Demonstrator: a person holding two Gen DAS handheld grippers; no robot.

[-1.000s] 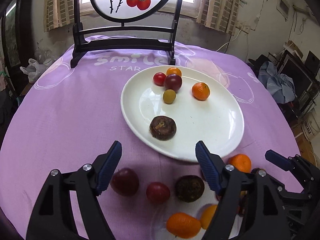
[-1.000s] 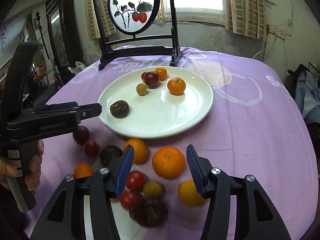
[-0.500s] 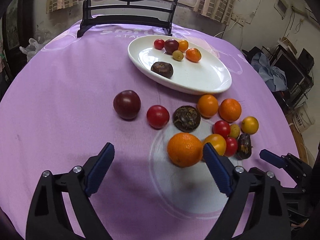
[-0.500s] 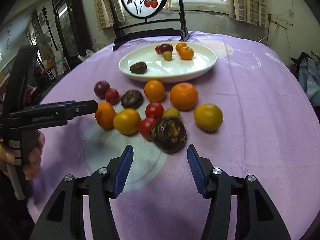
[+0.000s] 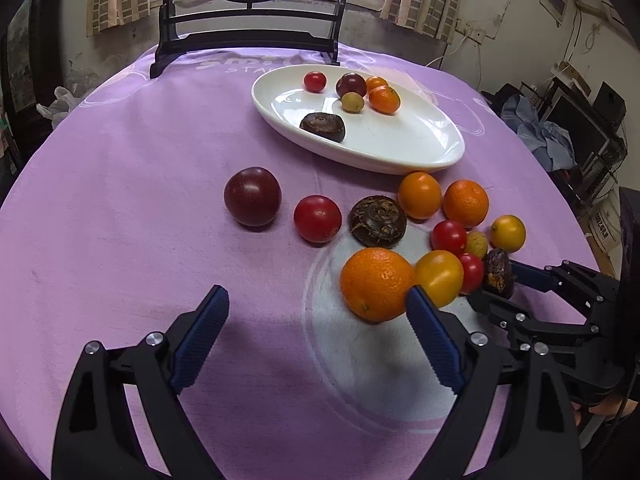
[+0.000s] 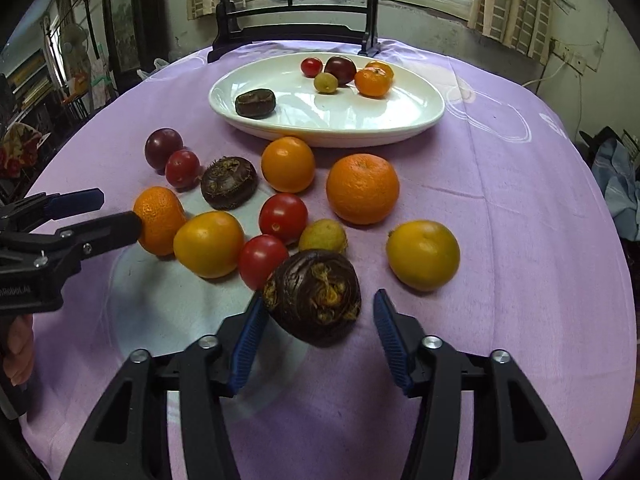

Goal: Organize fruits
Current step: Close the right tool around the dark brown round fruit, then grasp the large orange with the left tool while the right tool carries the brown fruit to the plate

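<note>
Left gripper (image 5: 316,312) wide open over purple tablecloth (image 5: 140,208), right pad beside large orange (image 5: 376,284); white plate (image 5: 400,148) beyond.

Tabletop (image 6: 500,208) covered in lilac cloth, matt, soft woven look. Plate (image 6: 416,120) glossy white glazed ceramic, shows window glare. Tomatoes (image 6: 283,218) smooth, shiny skin. Oranges (image 6: 362,188) pitted, dull-sheen peel. Dark brown water chestnut (image 6: 314,298) rough, flaky, matt. Right tongs (image 6: 318,334): matt black plastic arms, ribbed blue pads (image 6: 390,336), bright metal screw heads. Left tongs (image 5: 316,330) same build.
</note>
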